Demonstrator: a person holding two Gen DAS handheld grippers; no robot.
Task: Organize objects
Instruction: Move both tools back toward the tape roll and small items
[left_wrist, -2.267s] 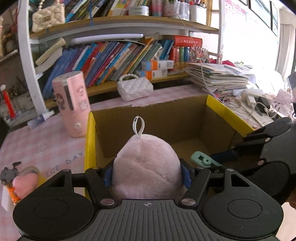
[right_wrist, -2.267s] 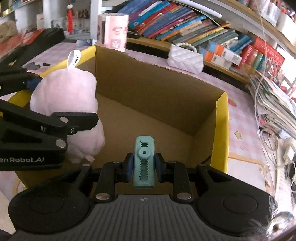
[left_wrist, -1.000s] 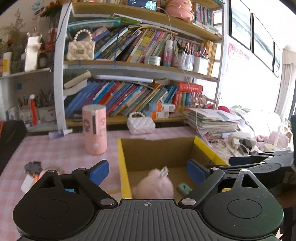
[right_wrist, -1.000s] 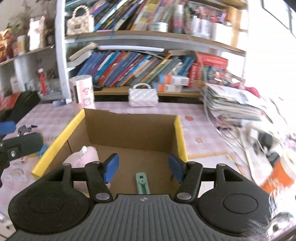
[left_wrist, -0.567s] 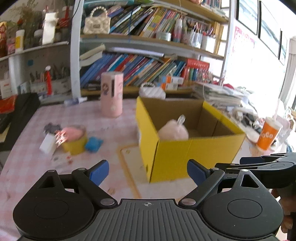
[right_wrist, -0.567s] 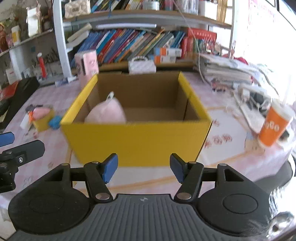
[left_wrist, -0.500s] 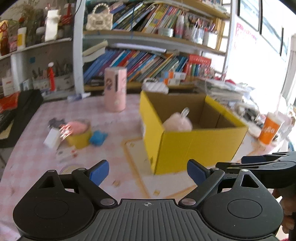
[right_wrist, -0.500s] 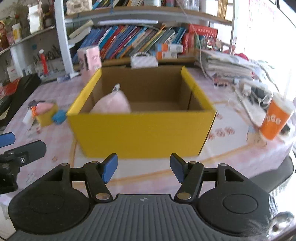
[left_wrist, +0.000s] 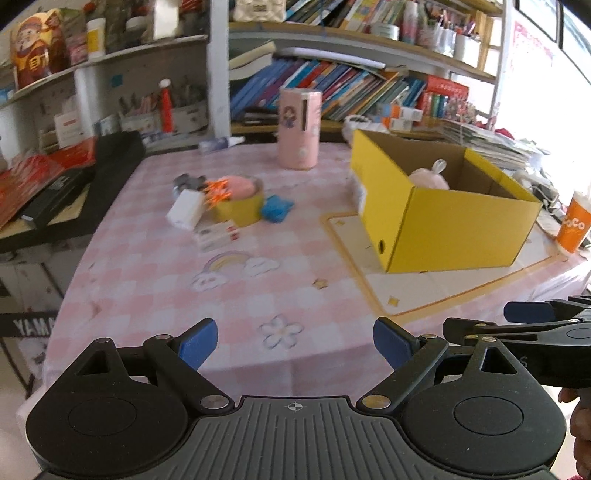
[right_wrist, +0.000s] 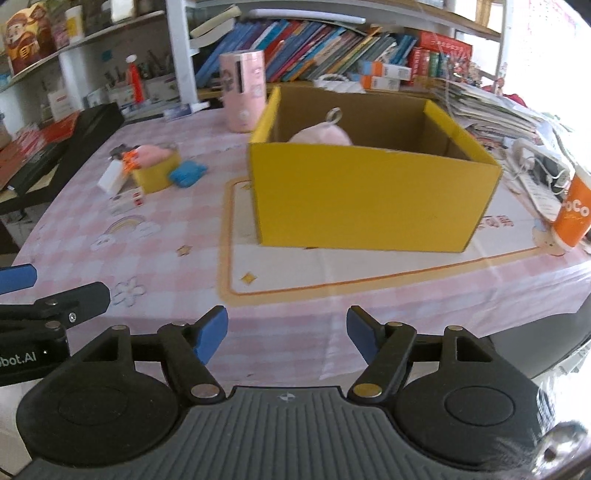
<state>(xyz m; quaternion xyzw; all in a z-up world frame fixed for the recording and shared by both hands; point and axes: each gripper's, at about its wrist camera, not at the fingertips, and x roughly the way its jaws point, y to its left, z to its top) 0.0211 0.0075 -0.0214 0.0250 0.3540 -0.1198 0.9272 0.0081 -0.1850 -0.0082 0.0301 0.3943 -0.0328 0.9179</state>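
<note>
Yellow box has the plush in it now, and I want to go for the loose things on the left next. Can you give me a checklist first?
1. Left hand-held gripper open, nothing held: ok.
2. Right hand-held gripper open, nothing held: ok.
3. Pink plush inside yellow box: ok.
4. Teal clip inside box: cannot tell, hidden by the wall.
5. Blue item lies apart on the tablecloth, reachable from above: ok.
6. Small yellow tub crowded by white box: not ok.

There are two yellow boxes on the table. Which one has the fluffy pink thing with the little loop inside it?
The big yellow box on the cream mat: the pink plush with its loop pokes above its rim. The small yellow box, beside the blue item, holds a different pink thing.
</note>
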